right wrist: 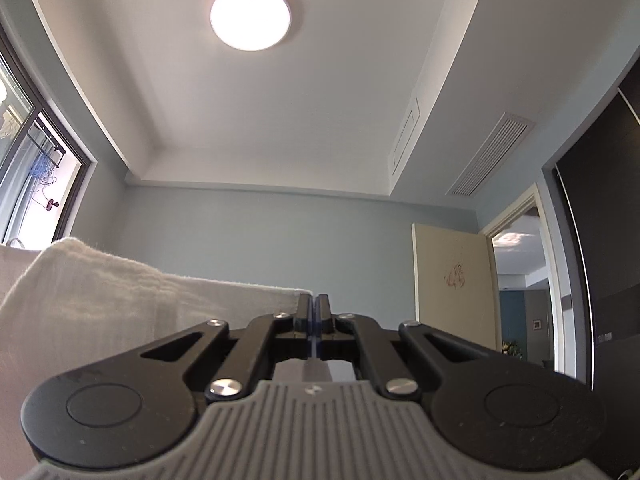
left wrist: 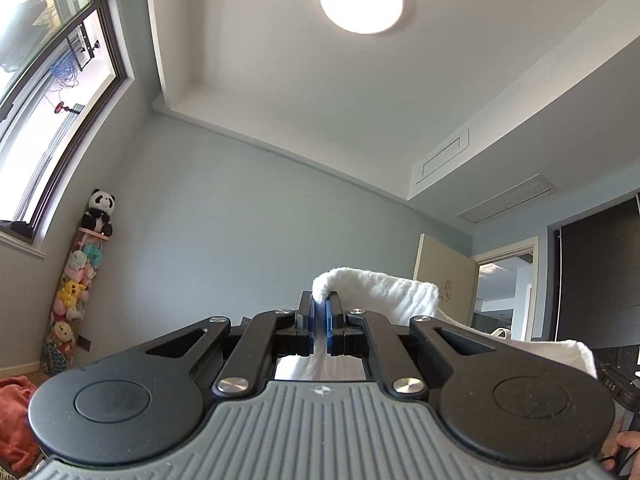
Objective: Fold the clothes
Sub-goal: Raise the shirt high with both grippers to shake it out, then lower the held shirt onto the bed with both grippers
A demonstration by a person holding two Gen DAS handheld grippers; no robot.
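Note:
Both grippers point up toward the ceiling and hold a white fluffy cloth between them. In the left wrist view the white cloth [left wrist: 384, 292] bulges over the tips of my left gripper [left wrist: 320, 304], which is shut on its edge, and runs off to the right. In the right wrist view the same cloth [right wrist: 120, 292] stretches in from the left to my right gripper [right wrist: 315, 308], whose jaws are pressed together on a thin edge of it. The lower part of the cloth is hidden under both grippers.
A red-orange fabric [left wrist: 16, 420] lies at the lower left. A tall tube of plush toys [left wrist: 74, 292] topped by a panda stands in the corner under the window [left wrist: 52, 92]. An open doorway [right wrist: 520, 284] and dark wardrobe [right wrist: 600, 240] are at right. A hand [left wrist: 628, 444] grips the other tool.

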